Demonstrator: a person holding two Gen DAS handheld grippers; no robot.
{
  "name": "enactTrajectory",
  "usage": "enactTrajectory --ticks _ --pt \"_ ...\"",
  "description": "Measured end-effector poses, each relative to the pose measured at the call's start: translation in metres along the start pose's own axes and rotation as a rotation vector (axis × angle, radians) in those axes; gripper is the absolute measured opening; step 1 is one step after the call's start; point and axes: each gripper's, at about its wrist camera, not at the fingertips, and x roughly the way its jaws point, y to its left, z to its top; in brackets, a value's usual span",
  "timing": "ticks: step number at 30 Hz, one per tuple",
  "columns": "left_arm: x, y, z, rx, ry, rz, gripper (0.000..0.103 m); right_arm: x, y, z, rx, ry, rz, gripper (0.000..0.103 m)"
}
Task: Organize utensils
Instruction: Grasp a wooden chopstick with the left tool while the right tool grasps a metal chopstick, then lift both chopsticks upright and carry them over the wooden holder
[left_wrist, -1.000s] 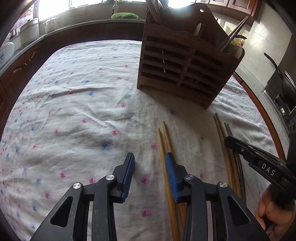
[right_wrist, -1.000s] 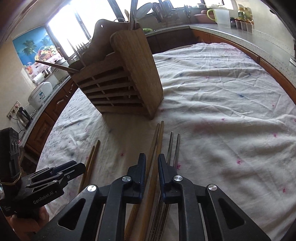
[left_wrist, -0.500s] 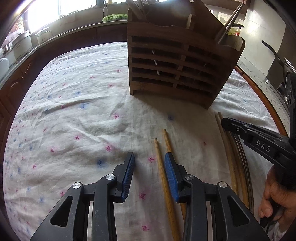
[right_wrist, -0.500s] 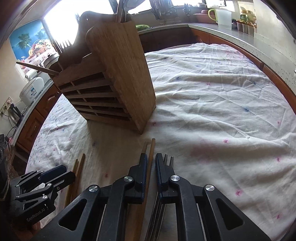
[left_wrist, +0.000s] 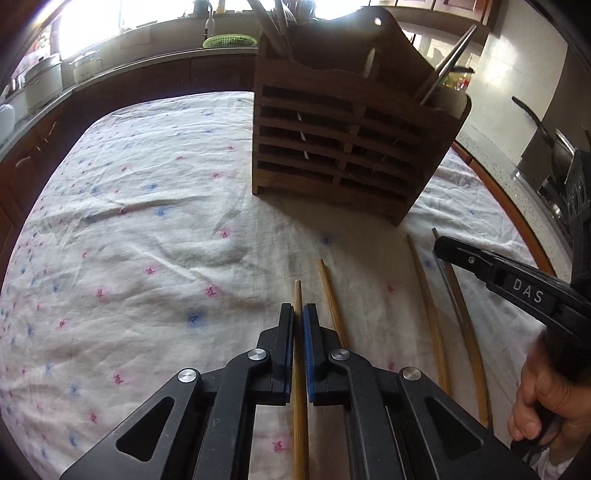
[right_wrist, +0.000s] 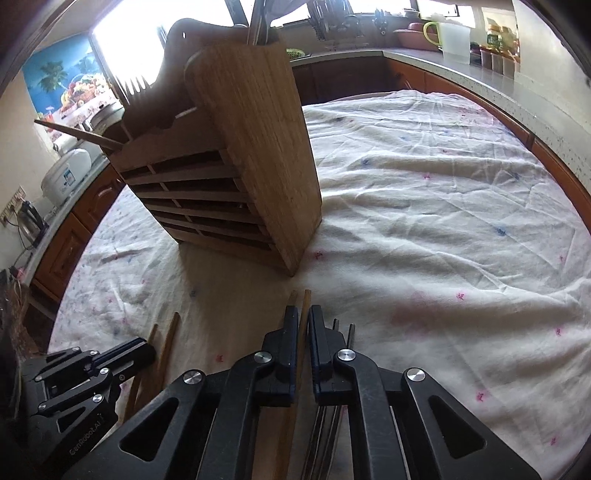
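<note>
As the left gripper (left_wrist: 298, 314) has just closed from wide apart onto one bamboo chopstick (left_wrist: 297, 291) lying on the tablecloth (left_wrist: 147, 229) | right gripper (right_wrist: 303, 317) pinches another chopstick (right_wrist: 305, 299) | both look ready to lift toward wooden holder (left_wrist: 340, 147)

Four bamboo chopsticks (left_wrist: 429, 314) are lying in two pairs. In one pair, the left-jaw stick (left_wrist: 299, 406) is running between the jaws of the left gripper (left_wrist: 298, 309), with its mate (left_wrist: 332, 299) just right of them. In the other, the right-jaw stick (right_wrist: 303, 332) is running between the jaws of the right gripper (right_wrist: 303, 311), with its partner (right_wrist: 293, 298) peeking out just left of them. Two metal chopsticks (right_wrist: 351, 328) are lying just right of those jaws. One wooden holder (left_wrist: 343, 147) is standing ahead of both jaw pairs. Two grippers and one hand (left_wrist: 546, 398) are showing.
</note>
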Motion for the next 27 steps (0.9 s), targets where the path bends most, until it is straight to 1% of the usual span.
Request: enactTrajectory --ticks 7,14,17,23,27 --pt "-0.068 0.019 -0.009 -0.076 -0.106 -0.108 0.003 -0.070 0.010 -0.007 0.022 -0.120 0.094 0.005" --pt "-0.142 0.022 -0.018 -0.060 -0.221 -0.162 0.003 -0.140 0.022 -0.009 0.015 -0.246 0.137 0.005" --pt "-0.171 0.025 -0.024 -0.053 -0.254 -0.175 0.003 -0.165 0.023 -0.009 0.006 -0.291 0.146 0.005" --pt "-0.203 0.027 -0.032 -0.056 -0.303 -0.190 0.003 -0.203 0.027 -0.004 -0.016 -0.371 0.151 0.005" --pt "-0.212 0.027 -0.032 -0.049 -0.328 -0.190 0.003 -0.214 0.028 0.002 -0.020 -0.400 0.149 0.005"
